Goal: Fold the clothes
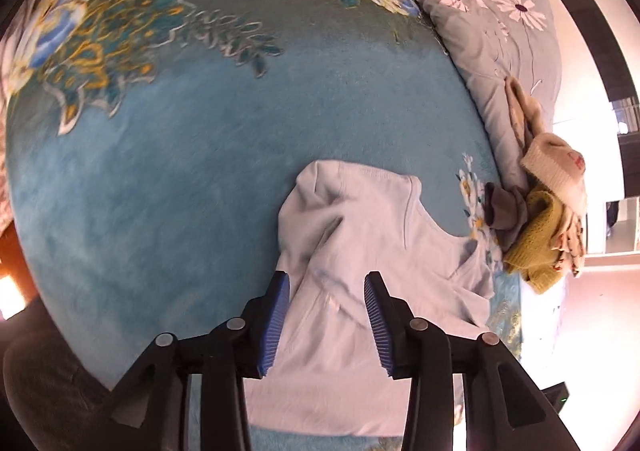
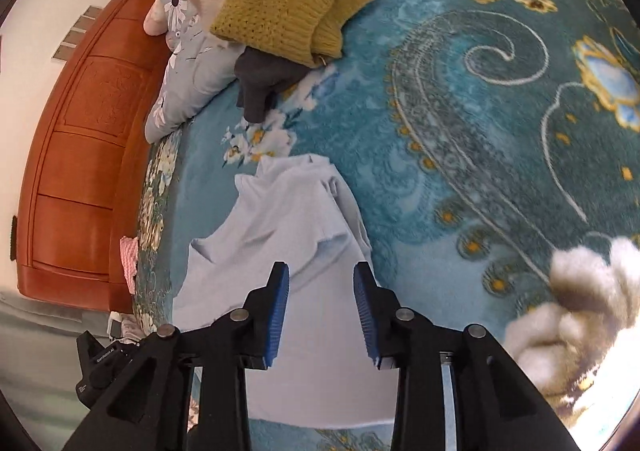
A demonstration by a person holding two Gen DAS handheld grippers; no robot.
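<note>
**Pale shirt rumpled on blue floral bedspread, both grippers open above it**

Underneath everything: a plush blue bedspread [image 1: 192, 179], plain mid-blue across the centre, bordered with gold, white and teal flowers and scrolling lines [image 2: 480, 99]. At the head end, a carved orange-brown wooden headboard [image 2: 76, 155] against a white wall. Against it, a grey pillow [image 1: 504, 51] printed with white daisies. Heaped at the pillow's edge, a pile of other clothes: a mustard-yellow knit [image 2: 296, 7], a dark grey piece [image 2: 264, 79] poking out beneath it, a cream ribbed knit [image 1: 556, 167] and a pale fabric with red print on top. Beyond the bed in the left view, a bright white room edge with dark vertical bands; details too washed out to read. Down by the floor in the right view, a pink-and-white checked cloth [image 2: 129, 259] hanging beside the bed.

On the bedspread near the bed's edge, just short of the clothes pile: a very pale blue-white shirt [image 1: 360, 251], unfolded and crumpled. Upper portion bunched into soft ridges and folds, one sleeve-like flap [image 2: 288, 187] thrown over toward the pile; lower portion lying smoother and flatter.

Left gripper [image 1: 326, 321]: jaws spread wide, blue ribbed pads apart, nothing between them, poised over the shirt's wrinkled middle. Right gripper [image 2: 321, 311]: likewise parted, gripping nothing, over the shirt's flatter part. Contact with the fabric impossible to judge from either view.
</note>
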